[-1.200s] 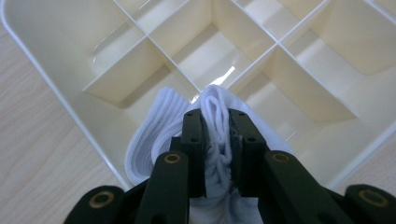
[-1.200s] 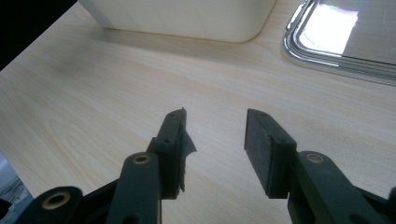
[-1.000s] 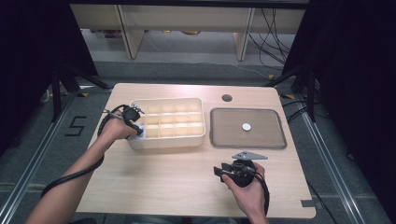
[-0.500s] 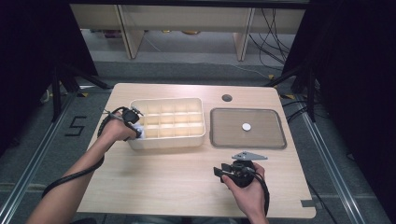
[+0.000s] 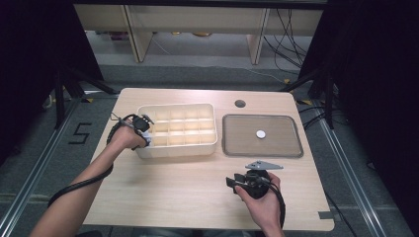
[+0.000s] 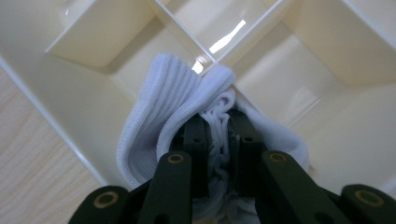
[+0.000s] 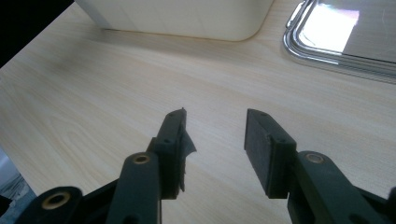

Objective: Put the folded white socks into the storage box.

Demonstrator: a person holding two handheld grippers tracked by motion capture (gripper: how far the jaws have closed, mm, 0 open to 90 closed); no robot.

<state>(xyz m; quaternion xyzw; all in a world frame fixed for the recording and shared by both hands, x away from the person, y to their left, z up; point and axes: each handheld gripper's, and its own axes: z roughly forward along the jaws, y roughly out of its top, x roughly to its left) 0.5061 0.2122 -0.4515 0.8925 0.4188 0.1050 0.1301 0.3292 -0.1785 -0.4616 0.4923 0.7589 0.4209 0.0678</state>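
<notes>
Centrally, a white sock (image 6: 187, 121) is pinched between the clenched jaws of the left gripper (image 6: 217, 135) over a corner cell of the cream divider box (image 5: 207, 143), its soft, light, bunched knit judged best gripped through the folded bulk, while the right gripper (image 7: 215, 140) is held unclenched and empty above the table (image 7: 93, 93).

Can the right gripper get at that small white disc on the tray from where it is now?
Probably yes. The right gripper is open and holds nothing, and the bare table lies between it and the tray. The white disc lies alone there, uncovered.
</notes>
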